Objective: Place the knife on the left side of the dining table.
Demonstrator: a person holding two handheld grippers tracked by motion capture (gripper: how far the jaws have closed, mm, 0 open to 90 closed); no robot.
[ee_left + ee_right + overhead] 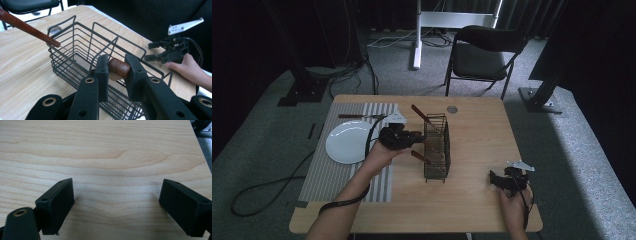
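A: Status of the left gripper (116, 71)?

B: Its jaws are clamped on the rounded end of a wooden handle (119, 68), at the near wall of the wire basket (82, 40). The basket stands upright at the middle of the table (482, 130).

A: Which step is this?

B: By my judgement, the grasp is complete and extraction from the basket comes next. That calls for a lift along the handle's own line, so the hidden working end does not catch the wires.

A: Other contents?

B: 1 more wooden handle (420, 114) leans out past the far rim. A utensil (357, 116) lies on the striped mat (319, 170) beyond the white plate (348, 142).

A: The right gripper (504, 180)?

B: Jaws spread wide, nothing between them, resting low over bare table near the front right corner.

A: Anything unclear?

B: The head of the held utensil is hidden behind the jaws and mesh, so its type cannot be determined.
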